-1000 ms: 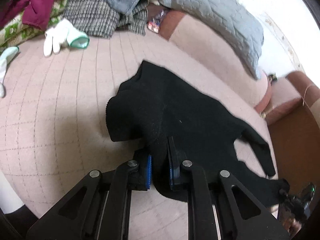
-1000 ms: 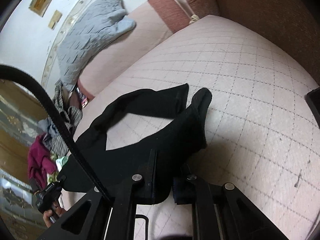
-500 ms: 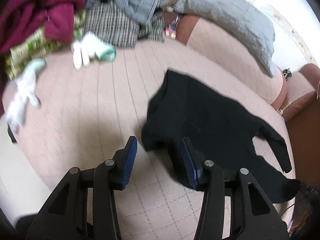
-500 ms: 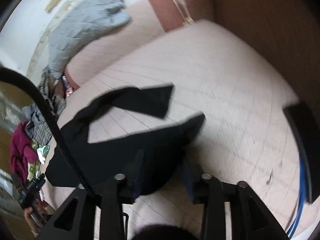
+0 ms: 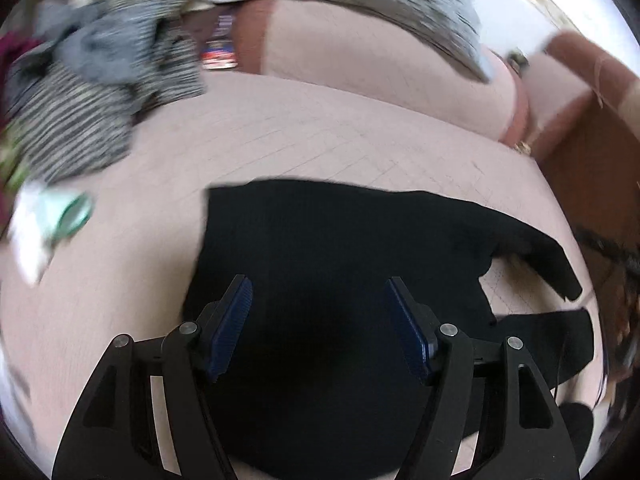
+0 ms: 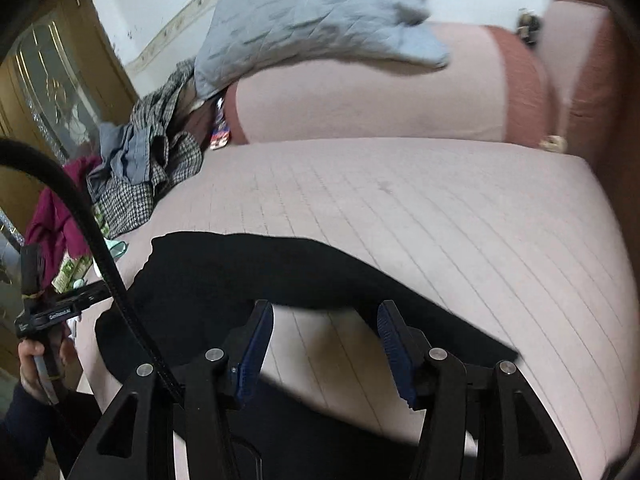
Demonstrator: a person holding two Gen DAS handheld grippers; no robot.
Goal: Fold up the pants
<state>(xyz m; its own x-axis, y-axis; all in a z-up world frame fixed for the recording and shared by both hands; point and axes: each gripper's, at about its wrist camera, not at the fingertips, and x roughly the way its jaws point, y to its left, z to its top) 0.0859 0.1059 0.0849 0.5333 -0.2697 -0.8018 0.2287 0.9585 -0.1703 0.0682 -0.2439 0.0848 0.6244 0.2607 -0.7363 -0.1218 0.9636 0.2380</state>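
Lying flat on the pink quilted sofa seat (image 6: 440,208), the black pants (image 5: 340,248) were seen spread out, the waist end toward the pile of clothes (image 6: 148,168) and the two legs parted toward the other end, with a wedge of bare seat showing between them. The left gripper (image 5: 318,320) was seen above the wide part of the pants, its blue pads (image 5: 232,324) well apart and opening; nothing was pinched between them, the cloth only lying beneath. The right gripper (image 6: 324,344) was seen over the gap between the legs, its jaws likewise opening and holding nothing, one leg passing under the tips. A grey quilted blanket (image 6: 312,20) was draped over the pink backrest (image 6: 360,104). A small printed packet (image 6: 220,128) was wedged beside the backrest; its writing could not be read. A white sock with a green cuff (image 5: 48,216) was blurred at the seat's edge. White lettering on the handle held in the person's left hand (image 6: 36,364) was too small to be read. A black cable (image 6: 80,216) crossed the right view.
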